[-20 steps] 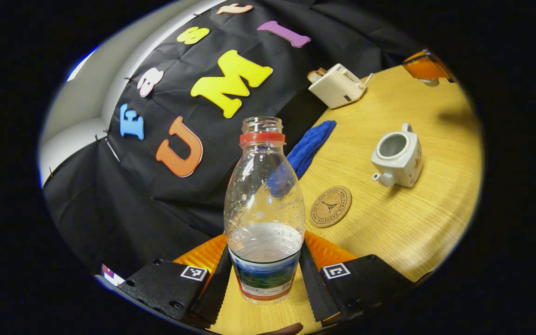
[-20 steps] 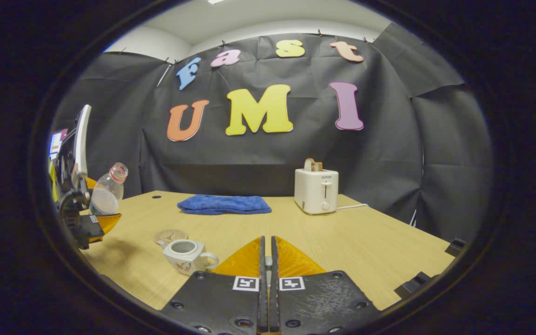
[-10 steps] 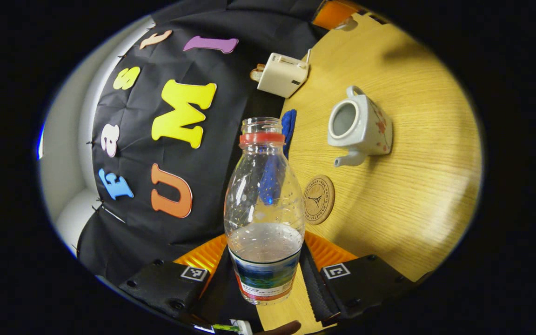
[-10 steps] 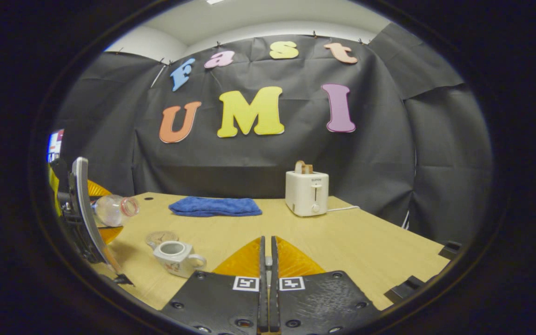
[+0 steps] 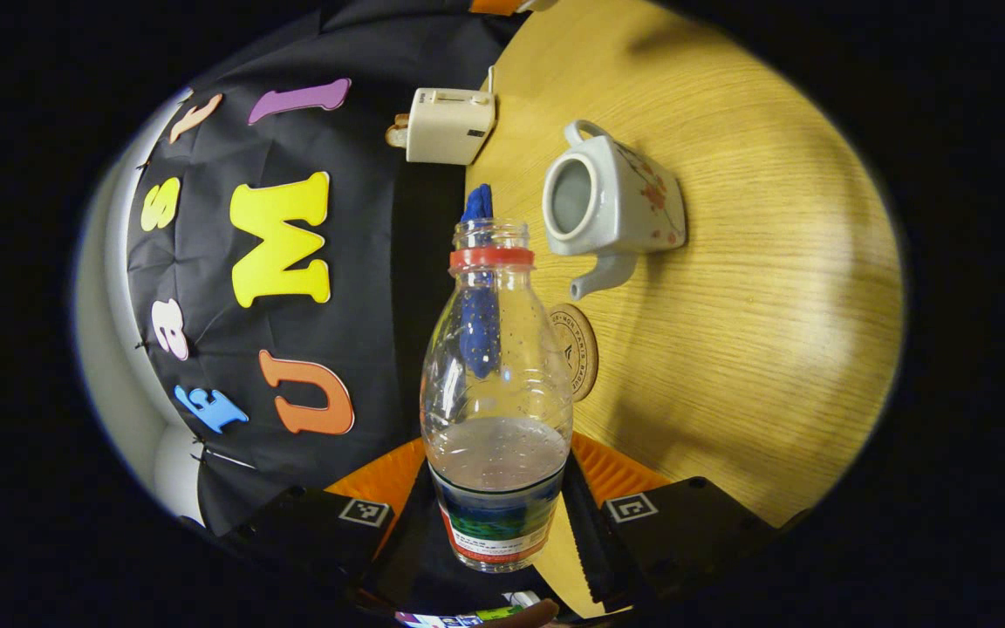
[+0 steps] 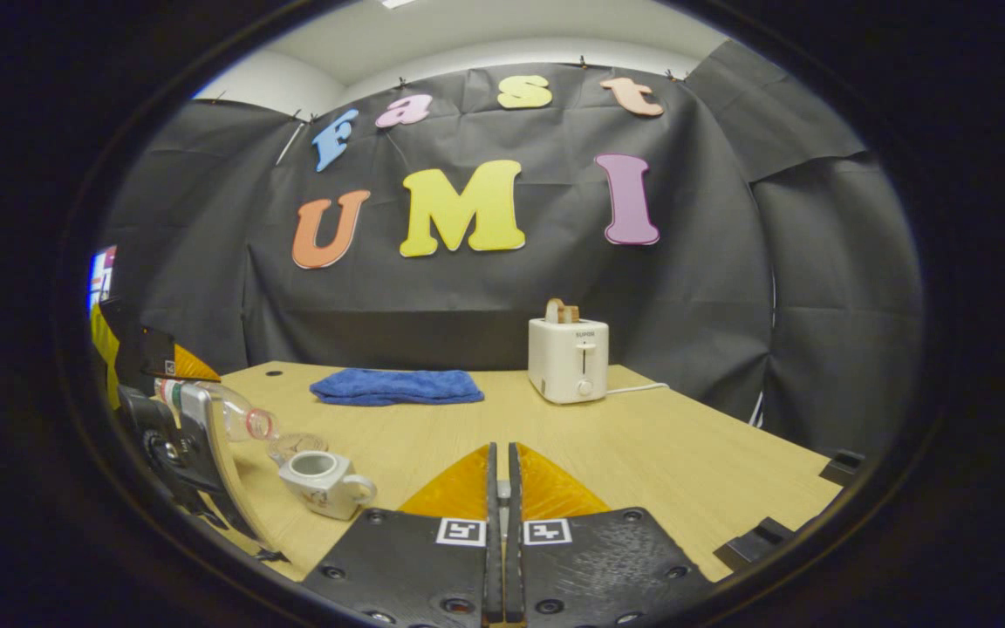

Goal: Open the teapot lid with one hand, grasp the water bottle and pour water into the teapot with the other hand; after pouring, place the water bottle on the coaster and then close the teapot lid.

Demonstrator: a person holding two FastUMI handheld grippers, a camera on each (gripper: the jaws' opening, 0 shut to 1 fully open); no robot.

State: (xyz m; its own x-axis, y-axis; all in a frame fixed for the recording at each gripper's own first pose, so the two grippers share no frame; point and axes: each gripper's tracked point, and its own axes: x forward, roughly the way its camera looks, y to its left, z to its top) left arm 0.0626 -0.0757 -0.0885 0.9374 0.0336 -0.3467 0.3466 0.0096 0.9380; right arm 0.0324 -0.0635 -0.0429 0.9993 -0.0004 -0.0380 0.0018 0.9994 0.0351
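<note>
My left gripper (image 5: 495,447) is shut on a clear, uncapped water bottle (image 5: 495,366) with a red neck ring, about a third full. In the right gripper view the bottle (image 6: 236,419) lies almost level in the left gripper (image 6: 193,410), its mouth just left of and above the white teapot (image 6: 321,475). The teapot (image 5: 611,196) stands lidless on the table, its spout toward the round cork coaster (image 5: 574,349). No stream of water is visible. My right gripper (image 6: 502,447) is held above the table with its fingers pressed together; whatever they pinch is hidden.
A white toaster (image 6: 568,359) with toast and a folded blue towel (image 6: 396,386) sit at the back of the wooden table (image 6: 686,453). The coaster (image 6: 297,447) lies just behind the teapot. Bare tabletop stretches to the right.
The left gripper has tipped the bottle from slightly leaning to almost level and brought its mouth close to the teapot. The right gripper has barely moved.
</note>
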